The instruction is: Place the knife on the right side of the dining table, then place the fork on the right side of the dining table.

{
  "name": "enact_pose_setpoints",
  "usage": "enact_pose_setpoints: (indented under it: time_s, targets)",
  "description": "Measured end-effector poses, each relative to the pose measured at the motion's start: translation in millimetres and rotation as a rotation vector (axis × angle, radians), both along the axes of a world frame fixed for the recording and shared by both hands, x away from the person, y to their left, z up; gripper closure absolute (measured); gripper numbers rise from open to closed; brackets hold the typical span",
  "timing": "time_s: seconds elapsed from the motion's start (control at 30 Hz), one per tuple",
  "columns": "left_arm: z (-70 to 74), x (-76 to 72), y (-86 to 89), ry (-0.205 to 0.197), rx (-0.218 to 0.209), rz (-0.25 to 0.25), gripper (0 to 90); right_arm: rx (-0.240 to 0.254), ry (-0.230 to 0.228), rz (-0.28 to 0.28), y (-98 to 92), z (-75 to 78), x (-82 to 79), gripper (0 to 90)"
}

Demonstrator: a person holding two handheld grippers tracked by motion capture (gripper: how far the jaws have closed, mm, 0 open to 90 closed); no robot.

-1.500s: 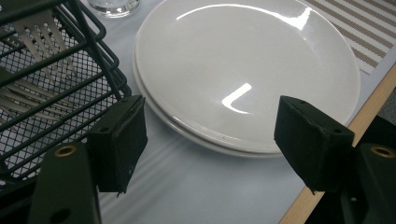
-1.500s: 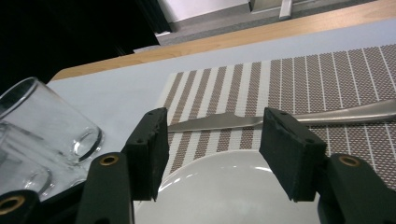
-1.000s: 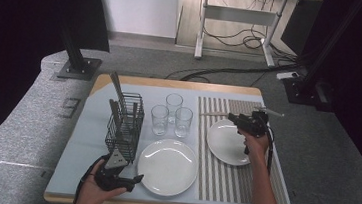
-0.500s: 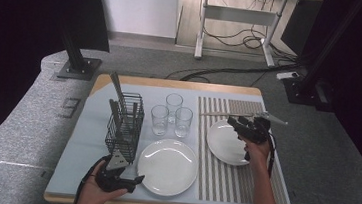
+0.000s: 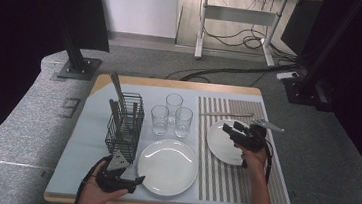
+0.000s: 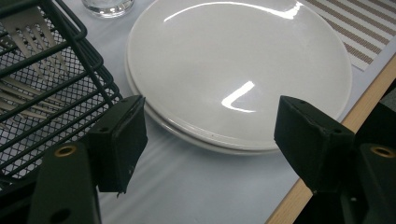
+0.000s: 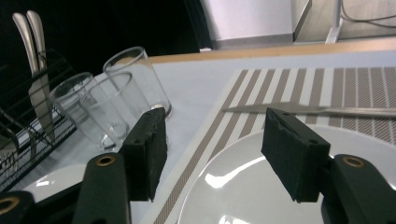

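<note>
Plates were what both grippers hung over. One small plate (image 5: 223, 141) lay on the striped mat (image 5: 262, 180) toward the desk's right edge, a knife (image 5: 225, 115) on the mat just behind it. Over that plate's right rim hovered the right gripper (image 5: 234, 130), its jaws standing well apart with nothing between them; in the right gripper view the plate (image 7: 261, 186) showed below the gap. A large plate (image 5: 167, 167) sat near the front edge, between the mat and the wire basket (image 5: 124, 126) of cutlery. Beside it at the front left, the left gripper (image 5: 136, 180) was wide open and empty. Three glasses (image 5: 171, 115) stood behind the large plate.
</note>
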State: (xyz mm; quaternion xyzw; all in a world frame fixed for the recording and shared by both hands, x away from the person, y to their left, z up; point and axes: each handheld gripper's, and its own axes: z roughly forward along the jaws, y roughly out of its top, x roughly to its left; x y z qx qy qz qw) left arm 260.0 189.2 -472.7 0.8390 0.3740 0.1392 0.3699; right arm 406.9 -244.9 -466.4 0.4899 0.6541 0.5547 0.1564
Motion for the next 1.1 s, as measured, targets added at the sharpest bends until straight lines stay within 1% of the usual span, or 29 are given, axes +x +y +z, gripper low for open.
enact_pose_setpoints:
  time_s: [0.2,0.3,0.4,0.47,0.57,0.63,0.67,0.8,0.97,1.1]
  targets:
    - [-0.3,0.4,0.5,0.001,0.000,0.004,25.8,-0.006,0.006,0.027,8.1,-9.2,-4.7,40.2]
    - [-1.0,0.7,0.8,0.002,0.001,0.006,25.8,-0.025,0.011,0.044,13.2,-13.6,-6.8,40.0]
    - [-1.0,0.7,1.4,0.002,0.001,0.008,25.8,-0.018,0.015,0.054,15.8,-16.3,-8.9,40.1]
    - [-0.4,0.7,2.4,0.002,0.002,0.008,25.8,-0.029,0.019,0.063,18.1,-16.6,-10.2,40.0]
    - [1.3,0.0,4.9,-0.005,-0.002,0.018,25.7,-0.020,0.020,0.074,21.0,-17.7,-13.4,40.0]
    - [3.4,-0.6,7.2,-0.009,-0.004,0.020,25.7,-0.027,0.022,0.085,24.1,-18.7,-15.5,39.8]
    - [3.9,-0.8,8.1,-0.010,-0.010,0.026,25.7,-0.029,0.021,0.090,25.6,-19.1,-16.7,40.0]
    - [5.1,-1.0,11.8,-0.014,-0.011,0.034,25.7,-0.043,0.012,0.098,32.9,-20.8,-19.5,40.1]
    - [4.9,-0.1,13.1,-0.015,-0.013,0.037,25.7,-0.047,0.015,0.113,40.3,-22.3,-19.7,40.1]
    - [5.9,-0.1,12.8,-0.017,-0.010,0.034,25.7,-0.040,0.002,0.118,42.2,-20.1,-21.8,40.2]
